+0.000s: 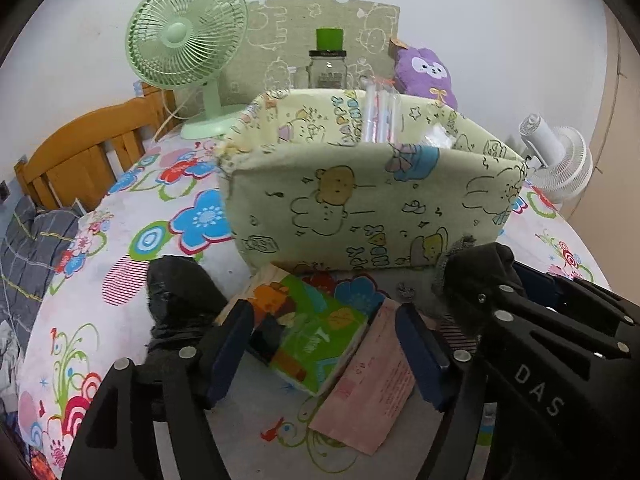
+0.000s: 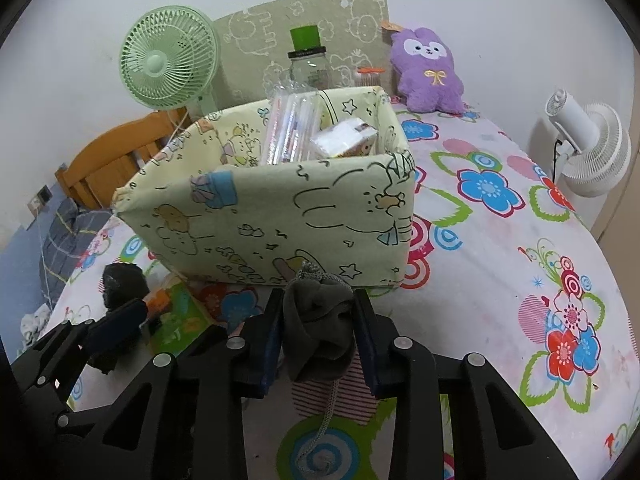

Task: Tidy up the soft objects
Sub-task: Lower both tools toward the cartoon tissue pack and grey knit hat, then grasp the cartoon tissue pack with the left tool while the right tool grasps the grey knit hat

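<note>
A yellow-green cartoon-print fabric bin stands on the flowered bedsheet, holding a clear plastic pack and a small tissue pack. My left gripper is open, straddling a green tissue pack and a pink paper packet that lie in front of the bin; its pads touch neither. A black cloth bundle lies just left of it. My right gripper is shut on a dark grey cloth bundle with a cord hanging down, close to the bin's front wall.
A purple plush toy leans against the wall behind the bin. Beside it are a glass jar with a green lid, a green desk fan and a white fan at the right bed edge. A wooden headboard is at left.
</note>
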The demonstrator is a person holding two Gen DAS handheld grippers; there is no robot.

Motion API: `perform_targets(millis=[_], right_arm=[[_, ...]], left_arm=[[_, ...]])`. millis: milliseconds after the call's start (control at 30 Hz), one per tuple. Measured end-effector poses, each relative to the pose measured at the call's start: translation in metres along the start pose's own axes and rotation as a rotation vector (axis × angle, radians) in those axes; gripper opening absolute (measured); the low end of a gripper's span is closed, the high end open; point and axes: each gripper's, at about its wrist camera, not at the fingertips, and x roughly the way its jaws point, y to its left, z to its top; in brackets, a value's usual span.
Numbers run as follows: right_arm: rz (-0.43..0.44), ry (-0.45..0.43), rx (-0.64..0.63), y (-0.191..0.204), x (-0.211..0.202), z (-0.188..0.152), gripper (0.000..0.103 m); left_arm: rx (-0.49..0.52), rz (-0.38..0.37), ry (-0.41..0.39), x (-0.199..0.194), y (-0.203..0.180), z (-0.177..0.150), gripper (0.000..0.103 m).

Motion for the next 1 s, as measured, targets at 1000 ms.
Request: perform_targets(millis=[1000], right_arm=[[-0.010,0.022,-0.028,0.018,0.011,0.001,0.036]], left_arm=[[-0.063,-0.024,0.035,0.019,0.021,-0.003,0.073]])
